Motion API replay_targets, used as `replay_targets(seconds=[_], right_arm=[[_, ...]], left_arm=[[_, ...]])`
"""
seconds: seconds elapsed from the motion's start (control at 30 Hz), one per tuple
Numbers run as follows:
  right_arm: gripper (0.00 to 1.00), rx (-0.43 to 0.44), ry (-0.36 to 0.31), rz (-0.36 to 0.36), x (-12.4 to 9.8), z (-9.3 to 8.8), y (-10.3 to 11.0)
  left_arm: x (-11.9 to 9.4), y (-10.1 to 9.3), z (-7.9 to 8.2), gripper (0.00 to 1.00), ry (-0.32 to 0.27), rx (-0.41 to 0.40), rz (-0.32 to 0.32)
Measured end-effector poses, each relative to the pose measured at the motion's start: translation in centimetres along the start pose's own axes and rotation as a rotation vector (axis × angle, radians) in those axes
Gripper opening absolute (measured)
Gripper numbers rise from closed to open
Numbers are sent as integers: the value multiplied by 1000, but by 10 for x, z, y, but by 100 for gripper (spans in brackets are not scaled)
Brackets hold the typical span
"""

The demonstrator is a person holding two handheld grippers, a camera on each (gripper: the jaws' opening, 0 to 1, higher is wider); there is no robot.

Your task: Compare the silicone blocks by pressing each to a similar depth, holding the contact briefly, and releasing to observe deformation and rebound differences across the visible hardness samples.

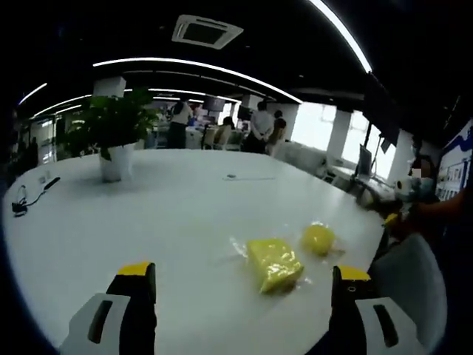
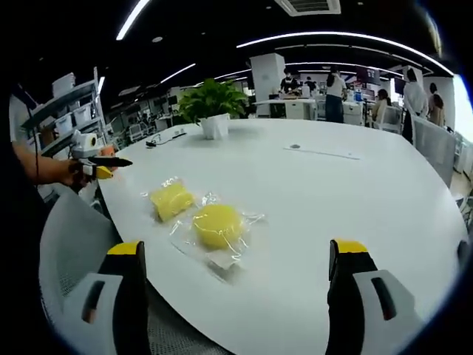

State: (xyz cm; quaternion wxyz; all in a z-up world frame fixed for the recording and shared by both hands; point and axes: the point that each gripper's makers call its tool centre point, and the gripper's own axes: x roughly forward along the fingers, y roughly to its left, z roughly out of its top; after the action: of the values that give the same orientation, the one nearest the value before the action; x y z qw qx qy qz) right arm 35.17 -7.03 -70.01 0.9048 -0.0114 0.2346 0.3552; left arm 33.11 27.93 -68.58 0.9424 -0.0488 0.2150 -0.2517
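Yellow silicone samples bagged on white table (image 2: 332, 207), untouched.
Round block (image 2: 217, 224) centre-left, square block (image 2: 171, 200) beside it; right gripper (image 2: 236, 255) and left gripper (image 1: 244, 277) jaws apart. Descend squarely onto each.

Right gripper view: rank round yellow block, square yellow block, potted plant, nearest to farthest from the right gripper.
1. Round yellow silicone block in clear wrap, just ahead, left of centre.
2. Square yellow silicone block in clear wrap, further left, slightly behind.
3. Green potted plant in white pot, far across the white table.
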Motion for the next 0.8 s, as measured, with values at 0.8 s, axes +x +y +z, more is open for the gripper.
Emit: replay_targets(seconds=[0.8], right_arm=[[97,-42,37,-17,2,-9,3]], left_arm=[[-1,10,3,100,-47,-49,13]])
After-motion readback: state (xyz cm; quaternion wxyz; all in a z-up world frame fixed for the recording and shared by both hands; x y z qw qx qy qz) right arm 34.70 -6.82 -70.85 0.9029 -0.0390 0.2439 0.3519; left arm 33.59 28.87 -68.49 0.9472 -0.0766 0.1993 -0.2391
